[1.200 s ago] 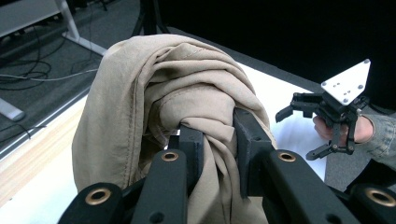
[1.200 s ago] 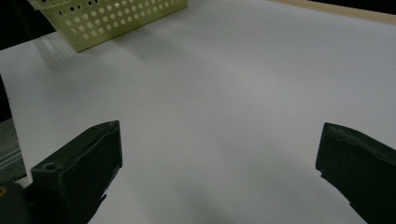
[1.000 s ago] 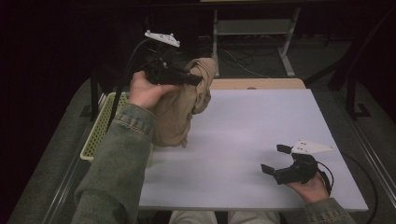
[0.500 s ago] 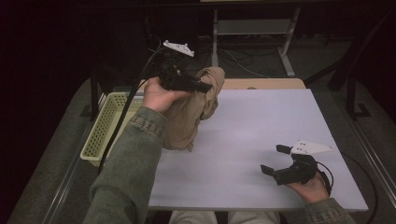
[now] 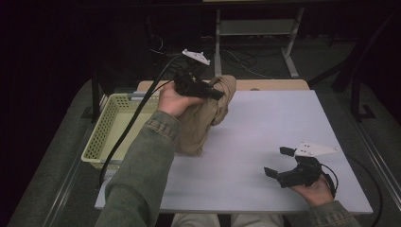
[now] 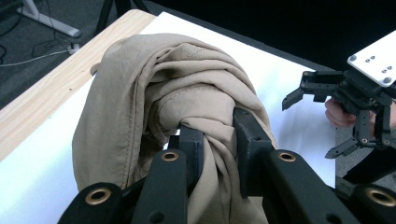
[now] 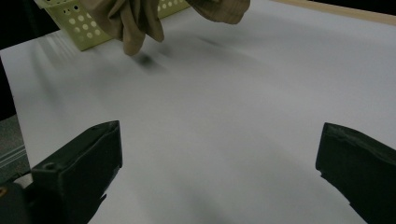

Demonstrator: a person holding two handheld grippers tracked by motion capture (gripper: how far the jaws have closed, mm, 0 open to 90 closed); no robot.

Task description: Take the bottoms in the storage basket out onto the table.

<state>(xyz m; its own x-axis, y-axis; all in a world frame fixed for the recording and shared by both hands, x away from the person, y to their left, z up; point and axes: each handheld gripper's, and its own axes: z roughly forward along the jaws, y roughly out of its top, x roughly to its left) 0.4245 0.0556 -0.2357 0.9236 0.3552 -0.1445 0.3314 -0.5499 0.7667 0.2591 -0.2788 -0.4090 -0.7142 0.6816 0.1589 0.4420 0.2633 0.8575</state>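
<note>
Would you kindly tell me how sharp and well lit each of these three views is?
High view: dim, with dark surroundings, but the white table reads clearly. Left gripper view: the tan cloth is sharp and evenly lit. Right gripper view: the table is soft and streaked, the cloth and yellow basket slightly blurred at top.

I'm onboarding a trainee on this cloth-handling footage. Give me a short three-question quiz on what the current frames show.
1. True or false: the left gripper is clamped on the tan cloth.
2. How do the jaws of the right gripper stand? A) wide apart with nothing between them B) closed on the cloth C) closed on the basket
3. What stands at the left edge of the white tabletop?

Key:
1. True; a bunch of the cloth is pinched between its jaws, and the rest hangs.
2. A
3. A pale yellow perforated basket.
</note>
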